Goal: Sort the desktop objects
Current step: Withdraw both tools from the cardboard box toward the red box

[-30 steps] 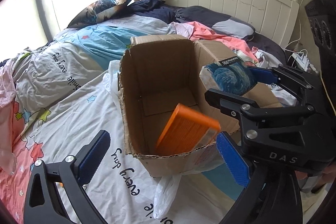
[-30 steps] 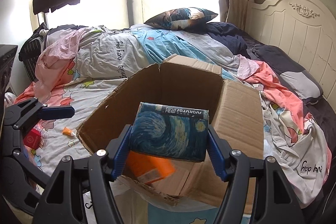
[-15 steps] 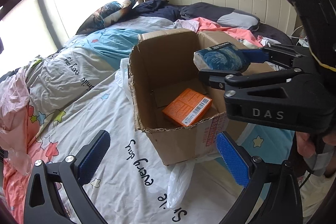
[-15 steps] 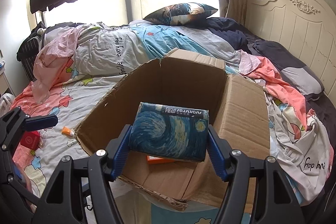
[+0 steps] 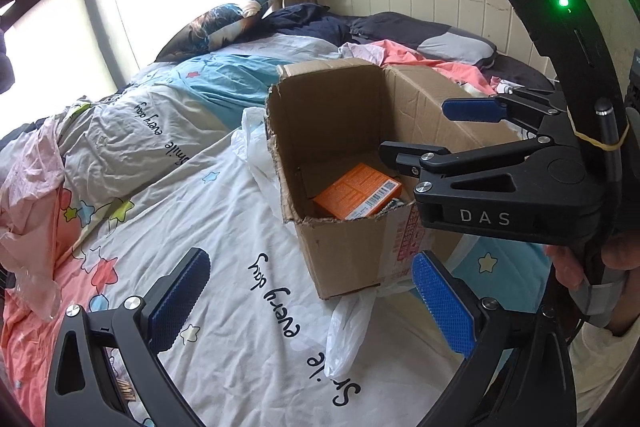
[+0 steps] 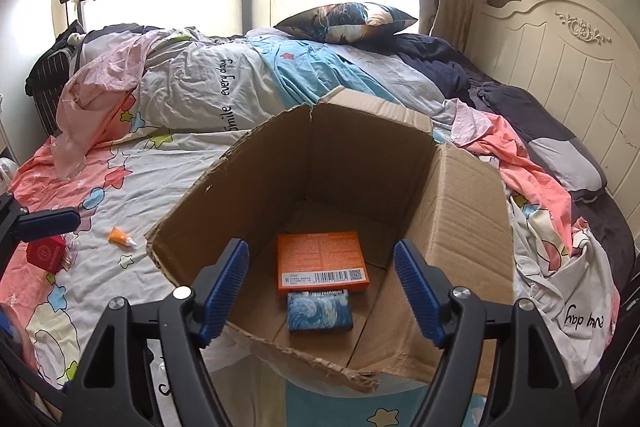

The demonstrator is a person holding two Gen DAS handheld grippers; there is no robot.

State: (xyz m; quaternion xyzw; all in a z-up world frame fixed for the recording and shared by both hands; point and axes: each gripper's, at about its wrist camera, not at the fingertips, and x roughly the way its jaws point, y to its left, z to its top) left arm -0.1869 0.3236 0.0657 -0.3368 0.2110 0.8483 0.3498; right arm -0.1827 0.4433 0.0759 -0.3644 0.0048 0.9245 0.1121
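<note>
Through the left wrist view we kept our left claw (image 5: 304, 303) spread and empty; ahead of it the cardboard box (image 5: 348, 251) held the orange box (image 5: 356, 191). From the right wrist view our right claw (image 6: 322, 291) gaped above the blue carton (image 6: 320, 311) — light, stiff, best pinched across its flat sides.

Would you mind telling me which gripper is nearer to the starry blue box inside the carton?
Right. The right gripper hangs open above the starry blue box; the left gripper sits outside the carton.
</note>
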